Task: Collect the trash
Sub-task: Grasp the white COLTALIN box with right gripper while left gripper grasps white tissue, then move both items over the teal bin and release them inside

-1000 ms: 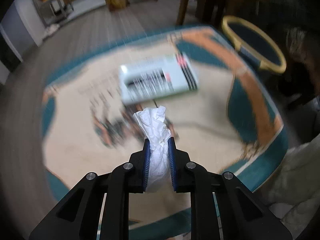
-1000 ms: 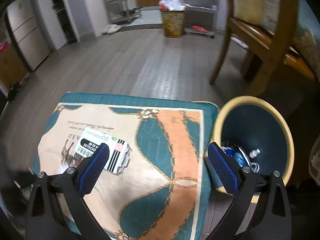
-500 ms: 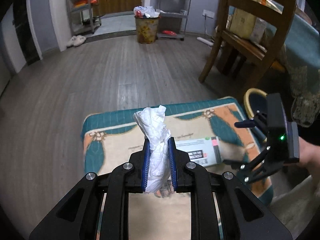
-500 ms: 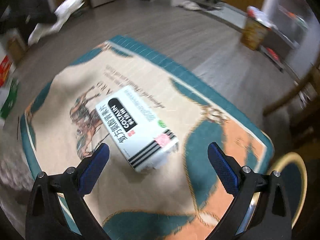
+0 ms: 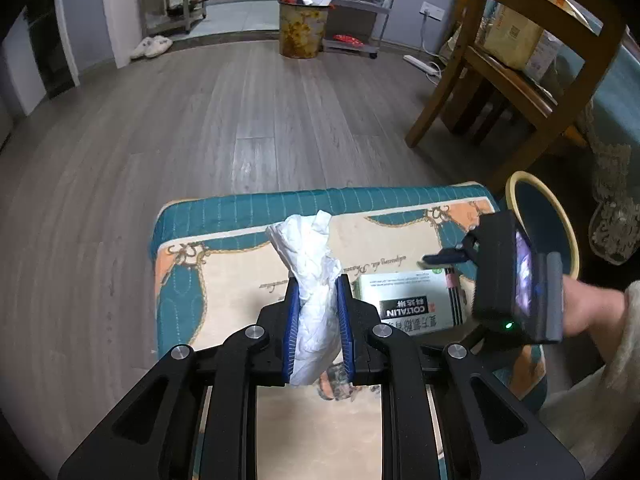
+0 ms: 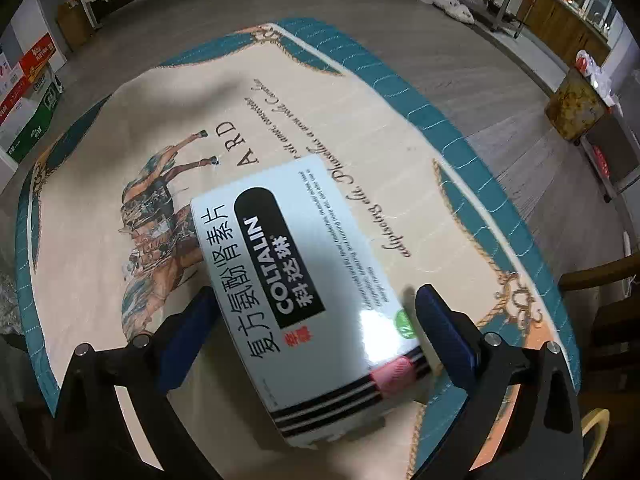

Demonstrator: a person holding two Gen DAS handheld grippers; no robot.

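Note:
My left gripper (image 5: 317, 320) is shut on a crumpled white tissue (image 5: 310, 256) and holds it above the patterned cushion (image 5: 240, 264). A white medicine box (image 6: 308, 296) printed COLTALIN lies flat on the cushion (image 6: 360, 128); it also shows in the left wrist view (image 5: 408, 304). My right gripper (image 6: 316, 320) is open, its blue pads on either side of the box, close to or touching its sides. The right gripper also shows in the left wrist view (image 5: 508, 280), over the box's right end. A dark bin with a yellow rim (image 5: 560, 220) stands just right of the cushion.
A wooden chair (image 5: 520, 64) stands at the right behind the bin. A full patterned trash can (image 5: 300, 24) and metal shelves stand far back across the wood floor. Cardboard cartons (image 6: 28, 92) stand at the left in the right wrist view.
My right gripper has swung from the bin to the medicine box and come down around it. My left gripper has lifted and drawn back with the tissue still in it.

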